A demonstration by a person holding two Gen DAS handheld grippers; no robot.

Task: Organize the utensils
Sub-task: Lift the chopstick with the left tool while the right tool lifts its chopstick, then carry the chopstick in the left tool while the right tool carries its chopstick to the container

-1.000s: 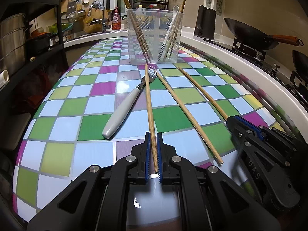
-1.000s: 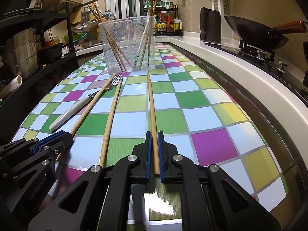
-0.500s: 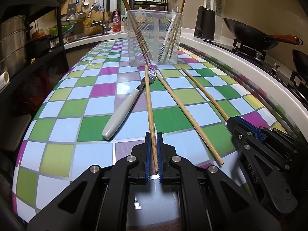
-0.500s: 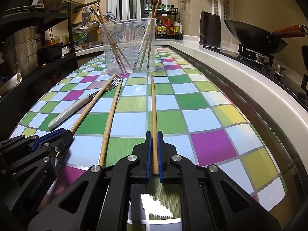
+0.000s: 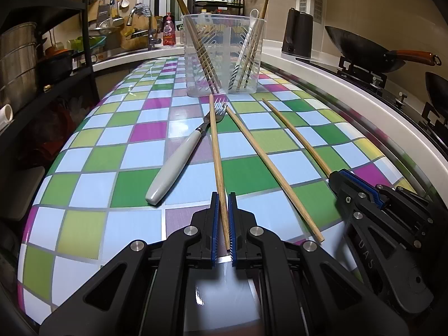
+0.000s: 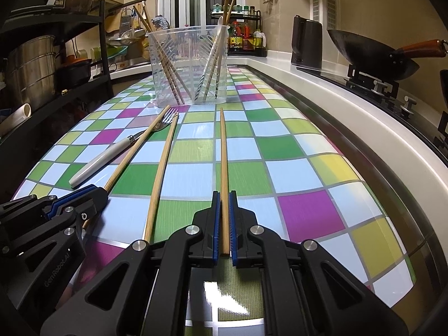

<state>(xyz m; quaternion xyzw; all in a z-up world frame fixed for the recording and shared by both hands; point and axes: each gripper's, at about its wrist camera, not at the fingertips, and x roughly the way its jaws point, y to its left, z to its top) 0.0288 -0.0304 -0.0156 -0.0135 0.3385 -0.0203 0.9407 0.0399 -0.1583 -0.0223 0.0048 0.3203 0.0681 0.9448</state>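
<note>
My left gripper (image 5: pixel 223 198) is shut on the near end of a wooden chopstick (image 5: pixel 215 142) whose far tip points at the fork's tines. My right gripper (image 6: pixel 223 196) is shut on another wooden chopstick (image 6: pixel 223 151), held just above the checkered table (image 6: pixel 302 204). A third chopstick (image 5: pixel 268 162) lies loose between them; it also shows in the right wrist view (image 6: pixel 161 173). A white-handled fork (image 5: pixel 182 156) lies left of them. A clear plastic utensil holder (image 5: pixel 222 56) at the far end holds several chopsticks and a white spoon.
A white counter edge (image 6: pixel 364 128) runs along the right with a stove, a wok (image 6: pixel 372 53) and a black kettle (image 6: pixel 306 43). A dark shelf rack with steel pots (image 5: pixel 16 64) stands left. A sink and spice rack are behind the holder.
Both grippers have lifted slightly with their chopsticks and edged forward; the right chopstick's far tip has risen off the table. The fork and loose chopstick have not moved.
</note>
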